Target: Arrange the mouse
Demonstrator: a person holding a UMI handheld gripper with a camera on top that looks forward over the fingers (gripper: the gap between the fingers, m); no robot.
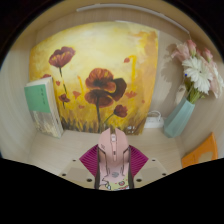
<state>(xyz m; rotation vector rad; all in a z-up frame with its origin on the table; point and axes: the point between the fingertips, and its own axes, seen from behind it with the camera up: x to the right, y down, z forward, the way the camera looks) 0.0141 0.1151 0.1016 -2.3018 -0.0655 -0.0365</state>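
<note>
— So, where is the mouse (112, 155) at this moment?

— It sits between the two fingers of the gripper (113, 165), low and close to the camera. It is a pale pink mouse with a rounded back, and its narrow end points away from the camera, toward the wall.

— And the jaws, how do they stand?

— They are closed to about the width of the mouse. The magenta pads (90, 158) show at both sides of it, and each seems to press on a flank of the mouse. I see no gap at either side, so I say the mouse is held.

— Does the mouse rest on the counter (45, 150)?

— I cannot tell this. The underside of the mouse is hidden, and the light counter shows only around and beyond it.

— What else stands there?

— Beyond the fingers a large painting (95, 80) of dark red poppies on a yellow ground leans at the wall. Just beside its left edge stands a white and green box (42, 105), upright. To the right a light blue vase (180, 117) holds pink and white flowers (197, 70). Near the vase, closer to the camera, an orange thing (201, 150) lies on the counter; what it is I cannot say.
</note>
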